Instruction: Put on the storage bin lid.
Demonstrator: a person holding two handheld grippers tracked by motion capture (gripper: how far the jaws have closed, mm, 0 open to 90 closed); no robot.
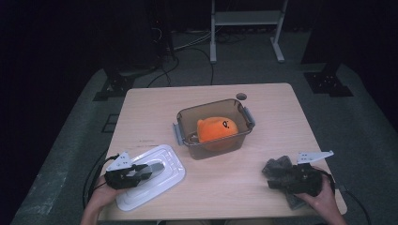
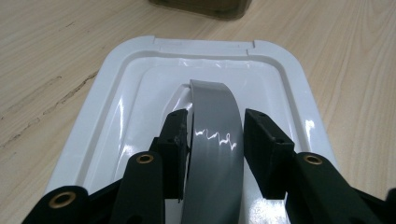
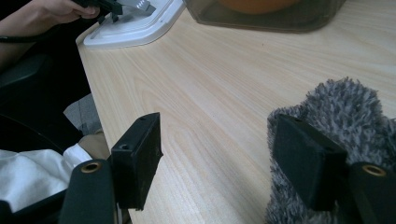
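Observation:
A white lid (image 1: 170, 161) lies flat at the table's front left, with a grey arched handle (image 1: 156, 166) on its top. My left gripper (image 1: 148, 169) reaches over the lid. In the left gripper view its jaws stand on either side of the handle (image 2: 215, 107), pads against its edges, above the lid (image 2: 135, 79). At the front right my right gripper (image 1: 281, 177) is open beside a grey fuzzy thing (image 1: 278, 166). In the right gripper view that fuzzy thing (image 3: 345, 107) sits behind the right jaw, and bare table lies between the jaws of the gripper (image 3: 217, 123).
A translucent brown container (image 1: 211, 104) stands mid-table with an orange plush toy (image 1: 216, 129) inside. A round hole (image 1: 241, 96) is cut near the table's far edge. The right gripper view shows the container's base (image 3: 271, 18) and the lid (image 3: 135, 28) far off.

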